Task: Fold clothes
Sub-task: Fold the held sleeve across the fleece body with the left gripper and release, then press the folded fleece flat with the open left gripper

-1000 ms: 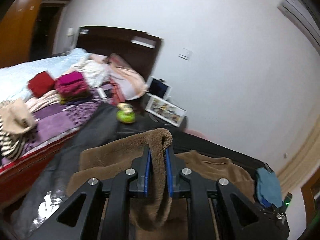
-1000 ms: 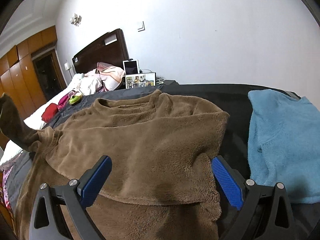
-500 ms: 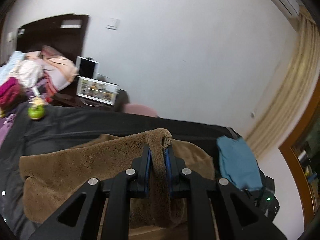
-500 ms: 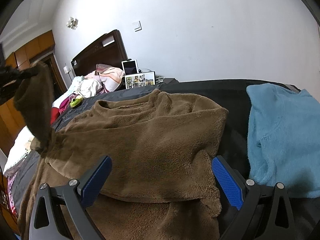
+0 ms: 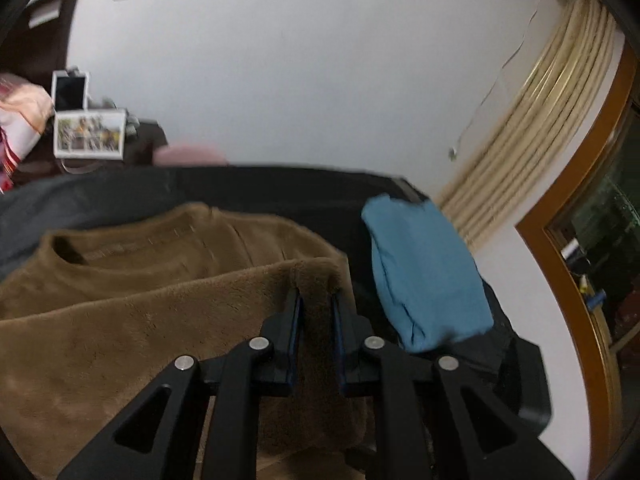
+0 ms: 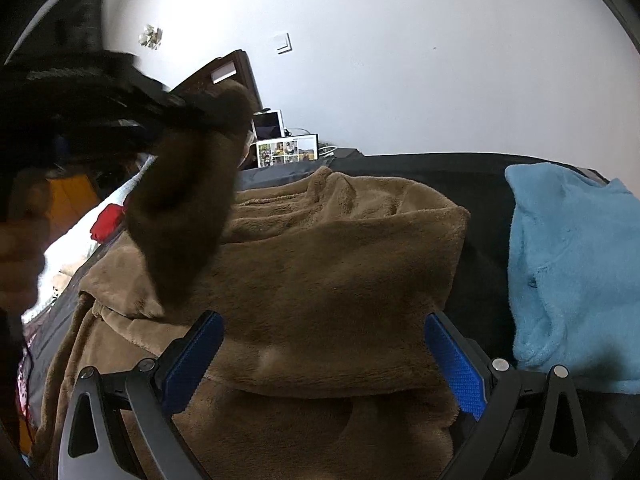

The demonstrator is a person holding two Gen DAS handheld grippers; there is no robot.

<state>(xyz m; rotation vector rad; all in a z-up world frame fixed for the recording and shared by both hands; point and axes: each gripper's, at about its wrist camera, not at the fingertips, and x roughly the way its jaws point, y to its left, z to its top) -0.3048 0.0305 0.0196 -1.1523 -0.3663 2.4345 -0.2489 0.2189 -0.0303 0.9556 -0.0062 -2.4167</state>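
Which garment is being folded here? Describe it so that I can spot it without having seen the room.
Find the dark cloth-covered surface in front of the white wall. Two fleecy garments lie on it: the brown fleece top in the middle is the one, with its sleeve lifted in the left claw. The blue fleece garment beside it is untouched.

Setting: home bedroom. Dark wooden headboard point(image 6: 236, 68) against a white wall; bed at the left edge with bedding and a red folded item point(image 6: 105, 222). Framed photo collage point(image 6: 287, 149) and a tablet point(image 6: 269, 125) propped at the wall. Cream curtain point(image 5: 532, 128) beside a wood-framed doorway point(image 5: 576, 256). Fleece garments, brown point(image 6: 320, 264) and blue point(image 6: 568, 264), lie on a dark-covered surface point(image 5: 280, 192).
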